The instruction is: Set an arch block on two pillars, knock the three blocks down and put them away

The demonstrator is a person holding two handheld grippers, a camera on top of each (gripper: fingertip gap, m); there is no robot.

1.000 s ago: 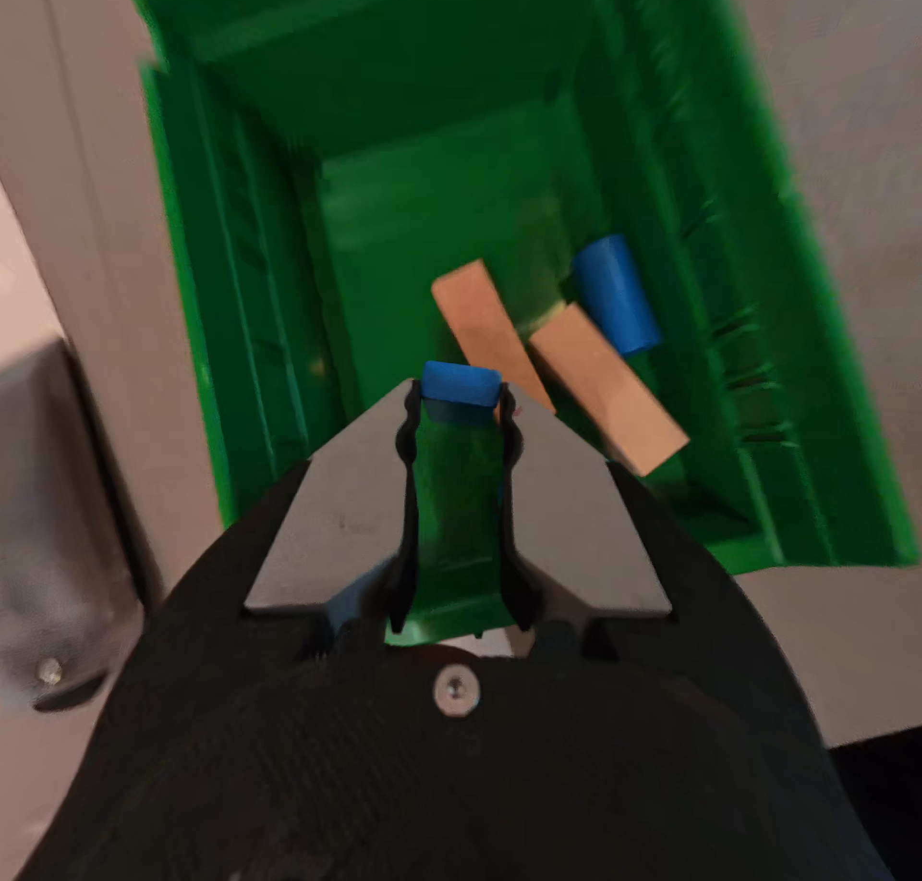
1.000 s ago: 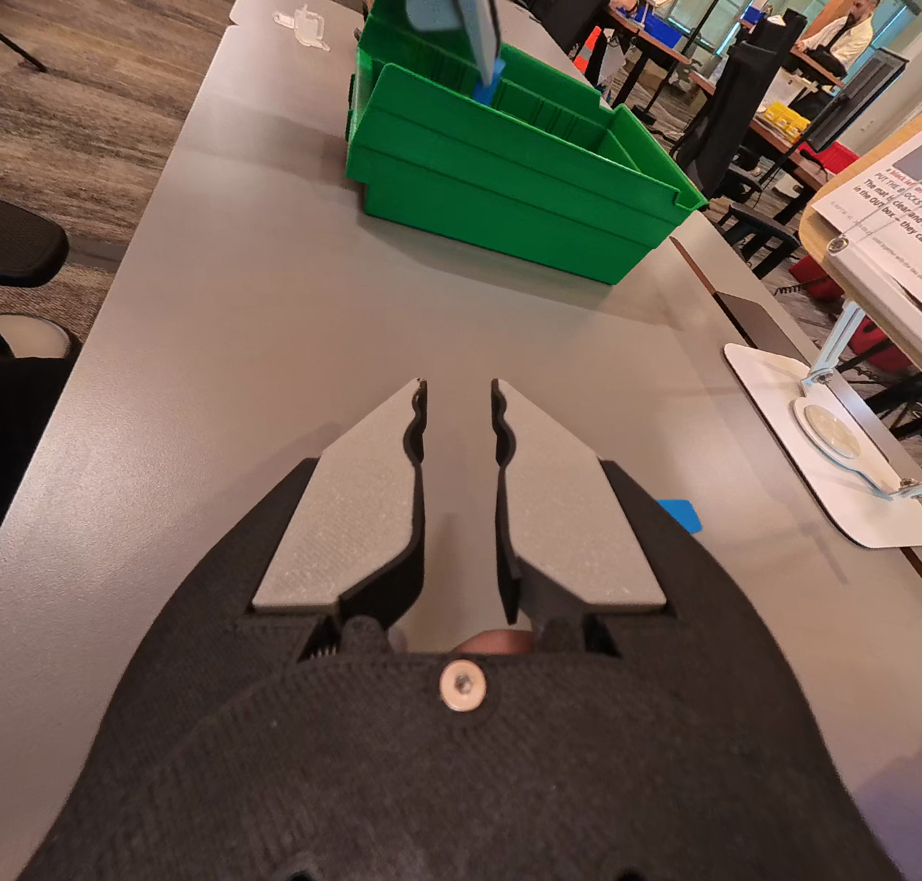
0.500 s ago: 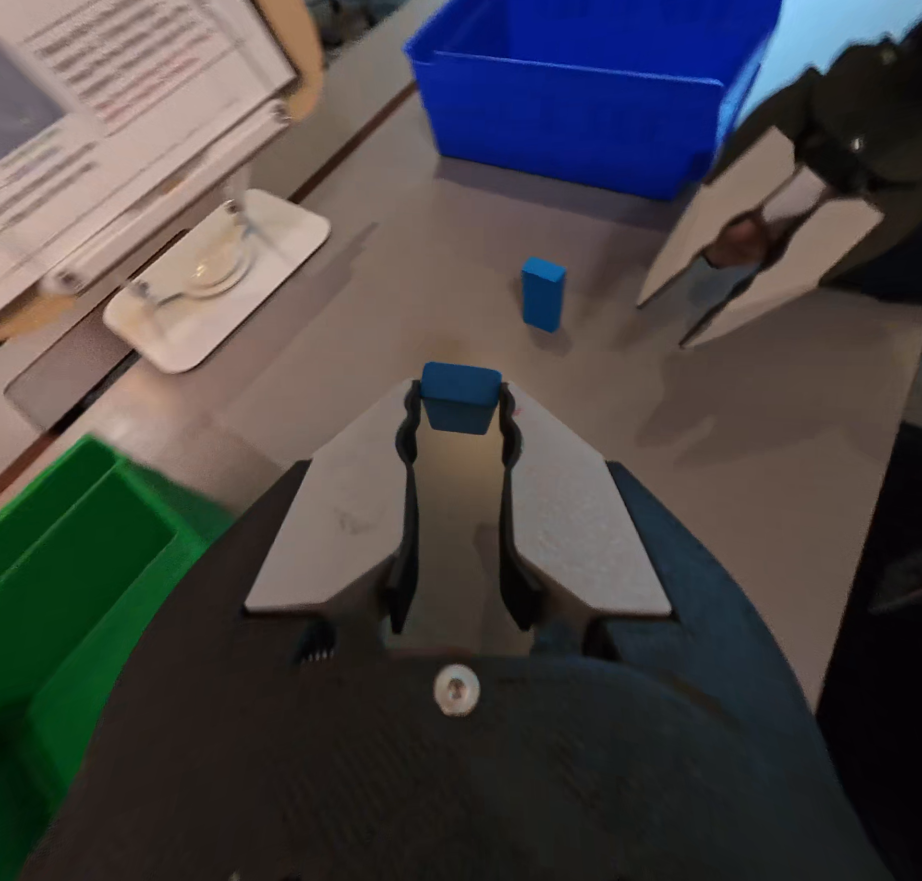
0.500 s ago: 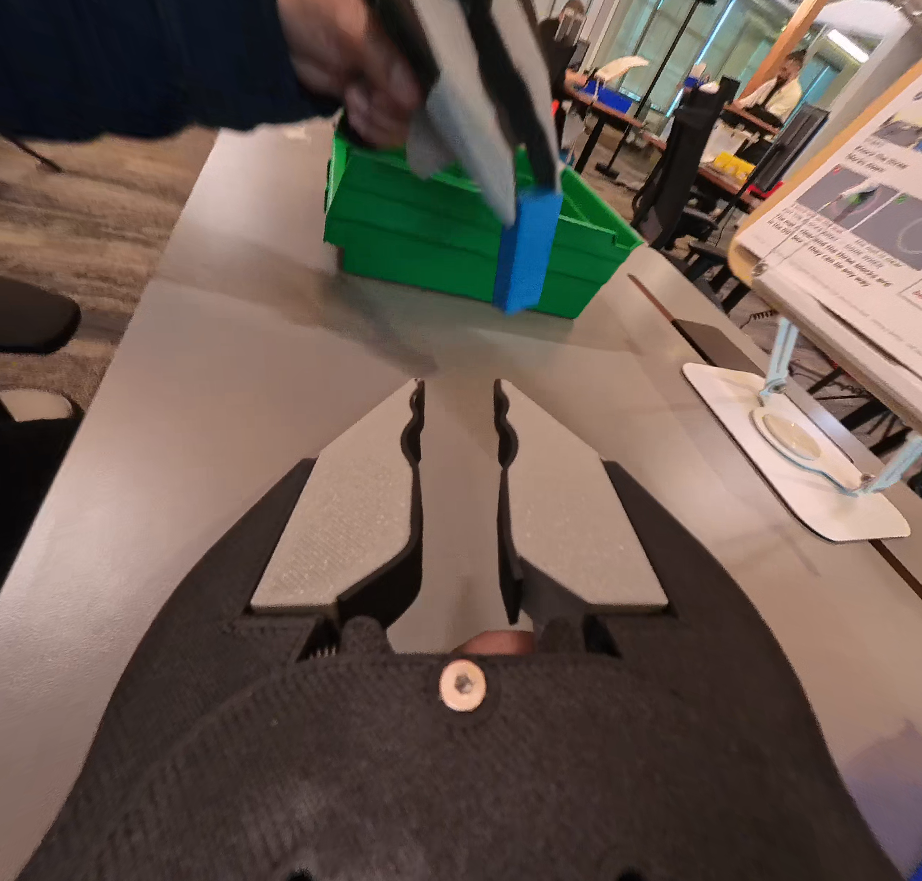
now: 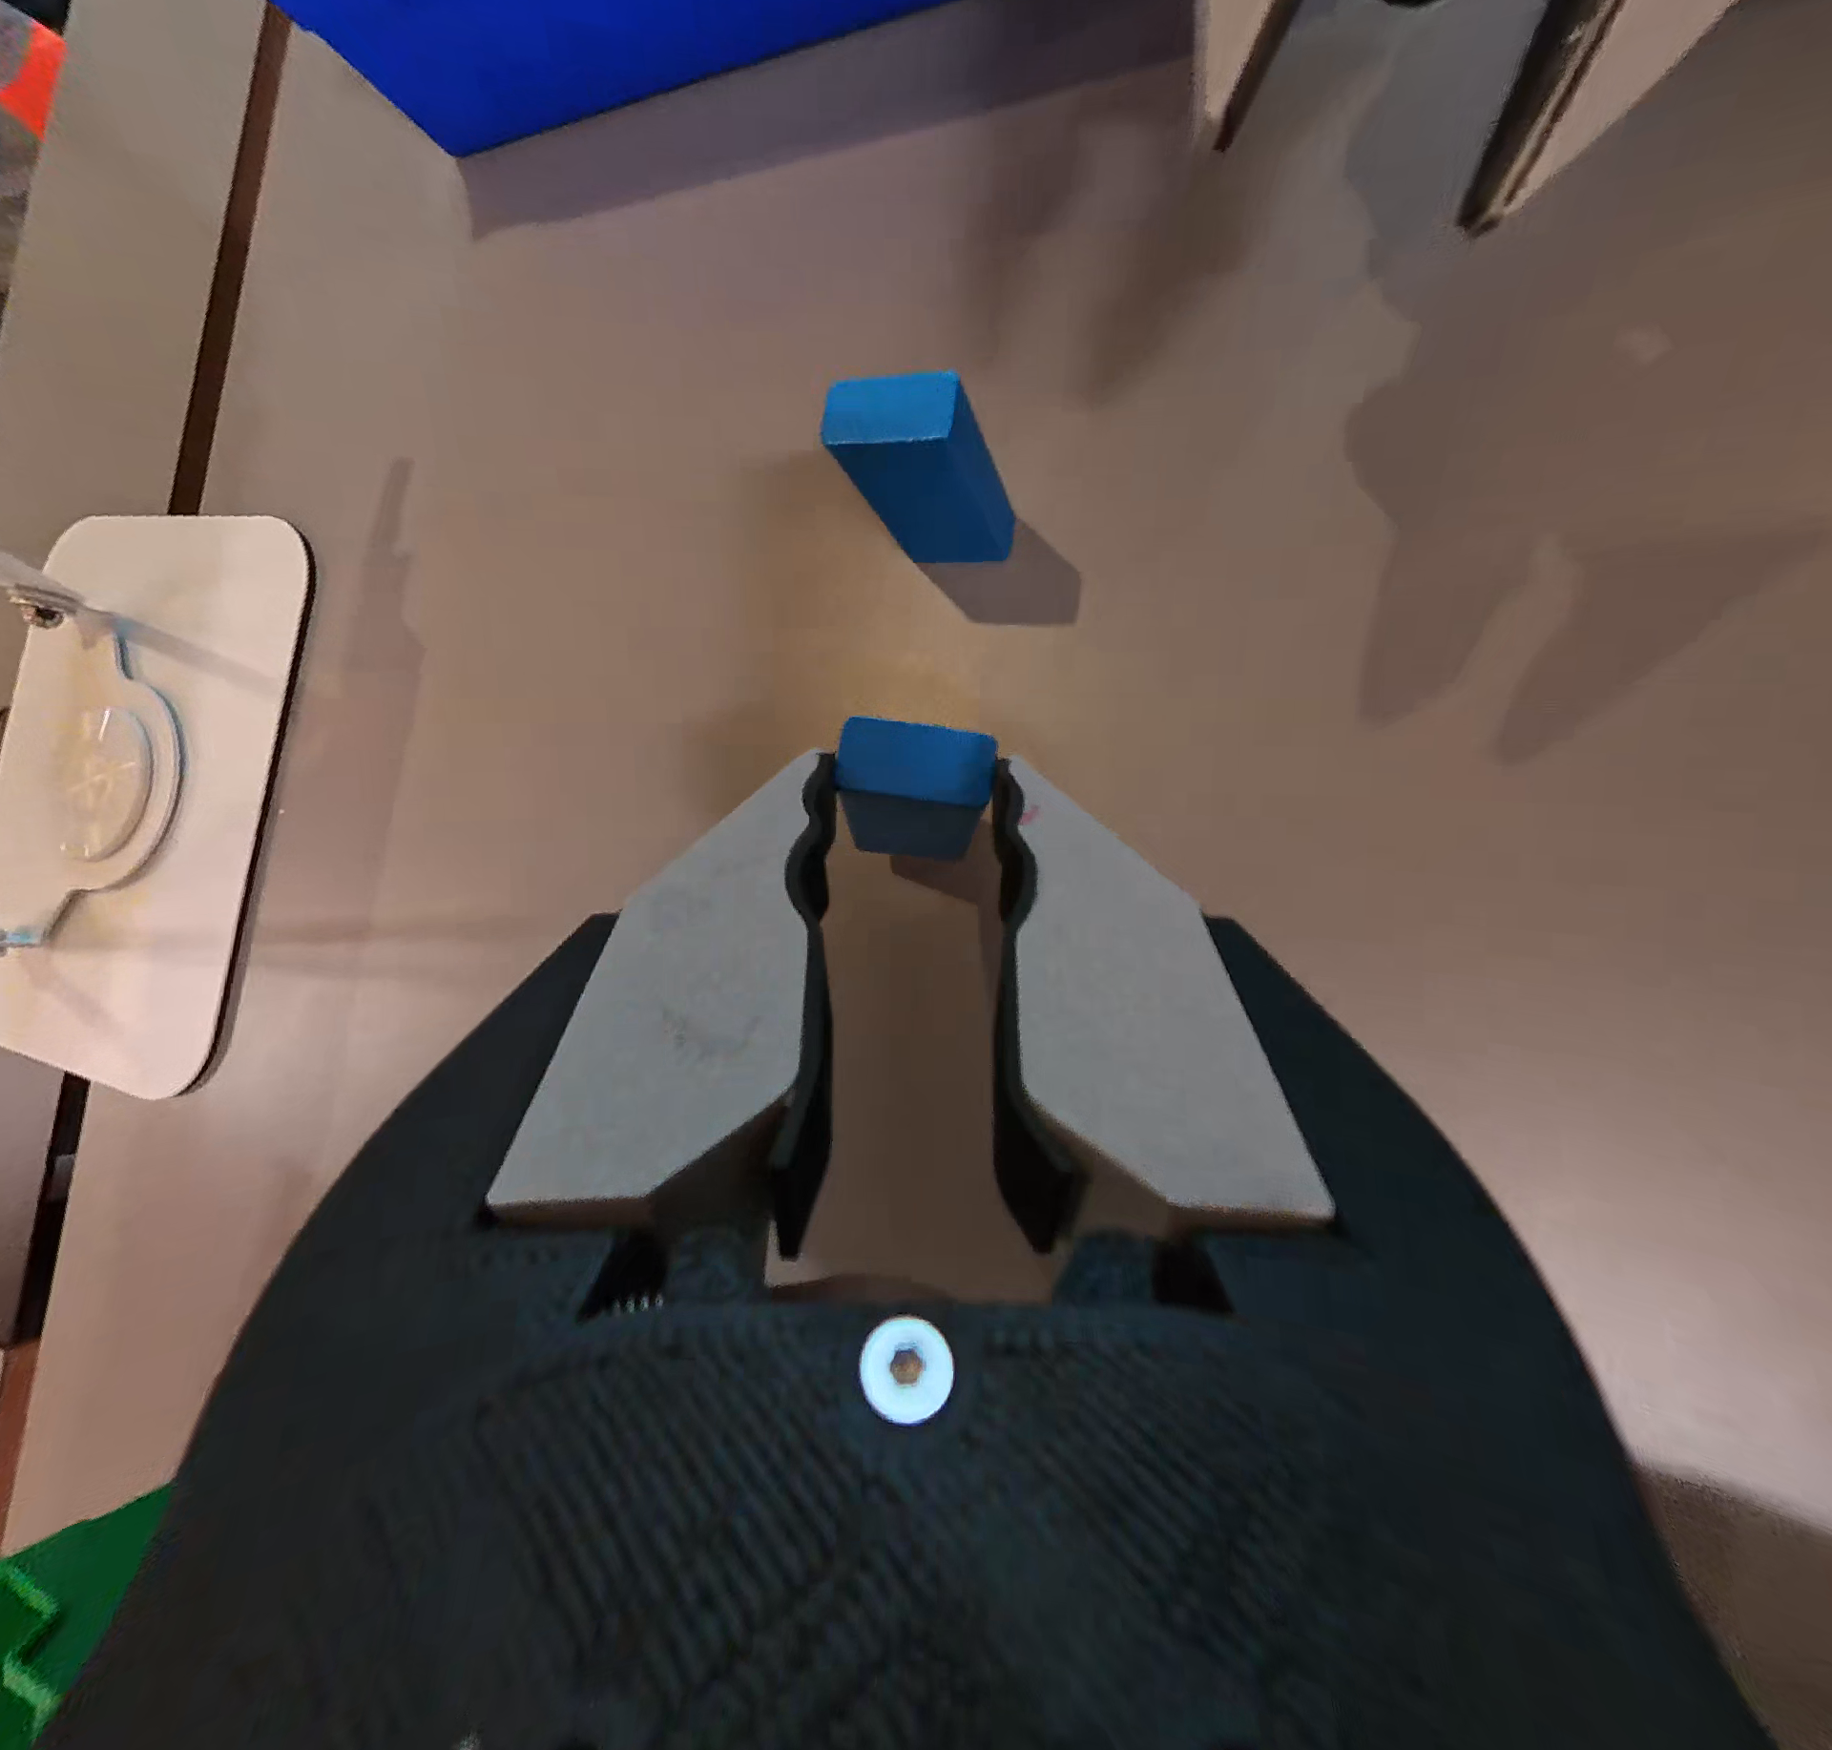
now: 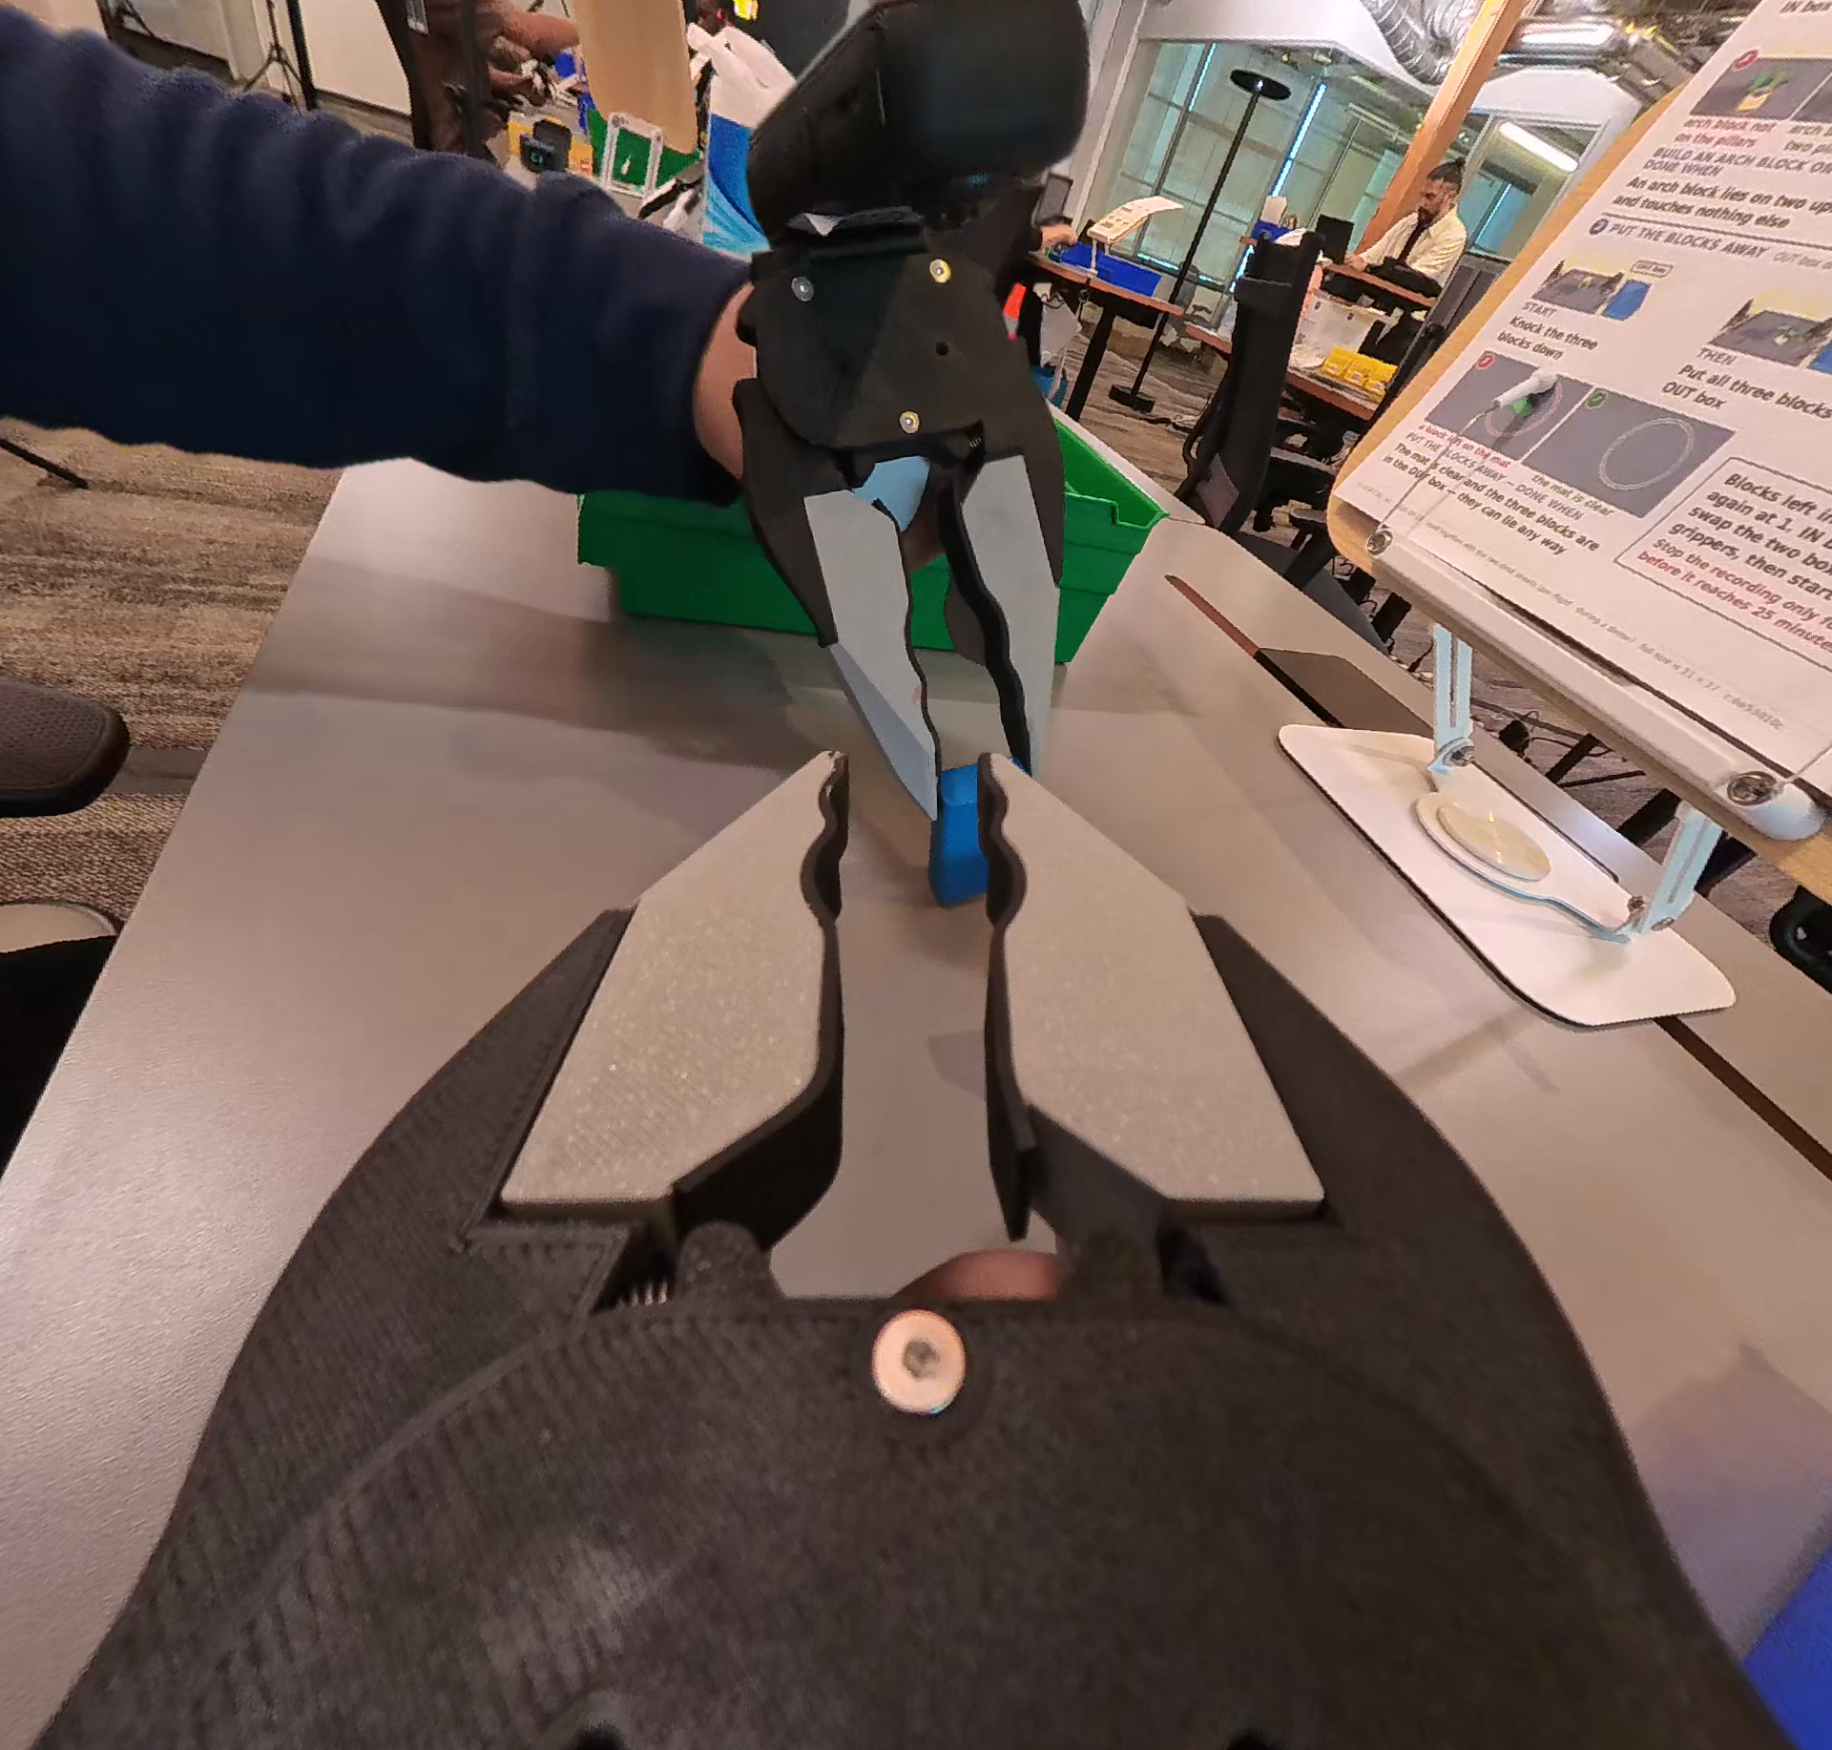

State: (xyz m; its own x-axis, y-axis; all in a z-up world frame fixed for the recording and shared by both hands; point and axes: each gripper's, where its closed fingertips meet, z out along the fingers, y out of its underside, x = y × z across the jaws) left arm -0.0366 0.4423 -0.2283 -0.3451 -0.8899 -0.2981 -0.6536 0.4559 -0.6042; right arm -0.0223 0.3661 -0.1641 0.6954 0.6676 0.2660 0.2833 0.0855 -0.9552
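My left gripper (image 5: 910, 763) is shut on a blue block (image 5: 914, 795) and holds it upright, low over the grey table, a short way in front of a second blue block (image 5: 917, 468) that stands on end. In the right wrist view the left gripper (image 6: 976, 780) points down, with the held block (image 6: 957, 845) at table level; I cannot tell whether it touches. My right gripper (image 6: 912, 766) is open and empty, facing the left one from close by. It also shows blurred in the left wrist view (image 5: 1388, 86). The standing block is hidden in the right wrist view.
A blue bin (image 5: 595, 7) stands beyond the standing block. A green bin (image 6: 694, 562) stands behind the left gripper, its corner in the left wrist view (image 5: 30, 1603). An instruction board (image 6: 1586, 364) on a white stand base (image 6: 1487, 870) occupies the table's side.
My left gripper has swung from above the green bin to the table's middle with the blue block, then lowered it beside the standing block. The right gripper has stayed open.
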